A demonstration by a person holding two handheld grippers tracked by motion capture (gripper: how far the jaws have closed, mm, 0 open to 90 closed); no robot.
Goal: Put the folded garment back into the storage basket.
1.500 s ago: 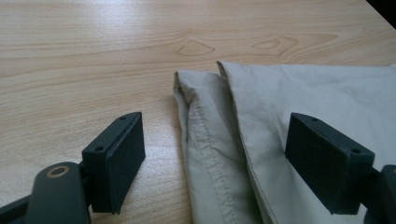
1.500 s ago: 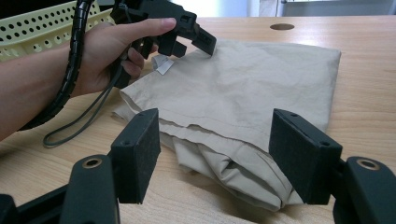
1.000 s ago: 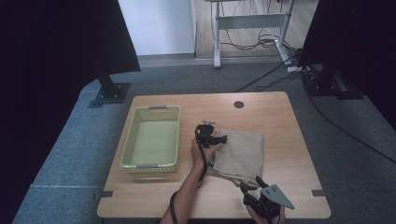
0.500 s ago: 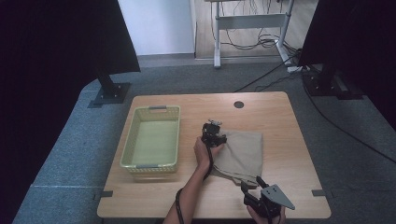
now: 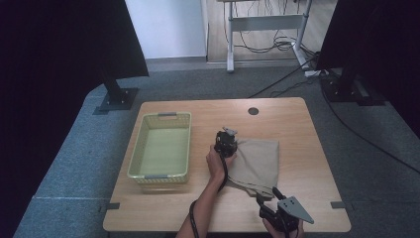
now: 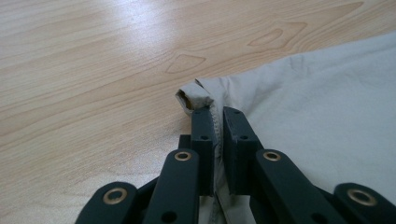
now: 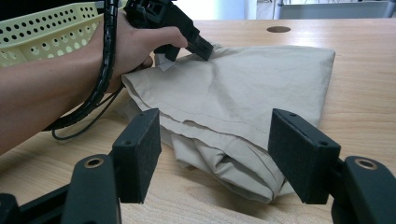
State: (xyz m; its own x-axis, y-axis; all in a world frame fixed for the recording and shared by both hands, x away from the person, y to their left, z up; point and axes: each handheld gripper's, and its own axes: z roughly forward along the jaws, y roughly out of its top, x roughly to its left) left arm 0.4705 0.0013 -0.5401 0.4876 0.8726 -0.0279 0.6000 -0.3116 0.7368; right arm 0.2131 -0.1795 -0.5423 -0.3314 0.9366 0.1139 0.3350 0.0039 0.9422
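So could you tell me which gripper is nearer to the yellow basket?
Left. The left gripper grips the beige cloth's corner, just right of the basket; the right gripper hovers open at the cloth's near edge.

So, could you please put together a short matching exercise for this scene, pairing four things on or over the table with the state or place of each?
Things:
1. left gripper
2. right gripper
3. basket
4. cloth

States or places:
A. pale yellow-green, nothing inside, at the table's left
B. fingers wide apart, at the near corner of the folded fabric
C. beige, folded, lying flat on the wood
D. fingers pinched on the fabric's far left corner

Right pairs: 1-D, 2-B, 3-A, 4-C
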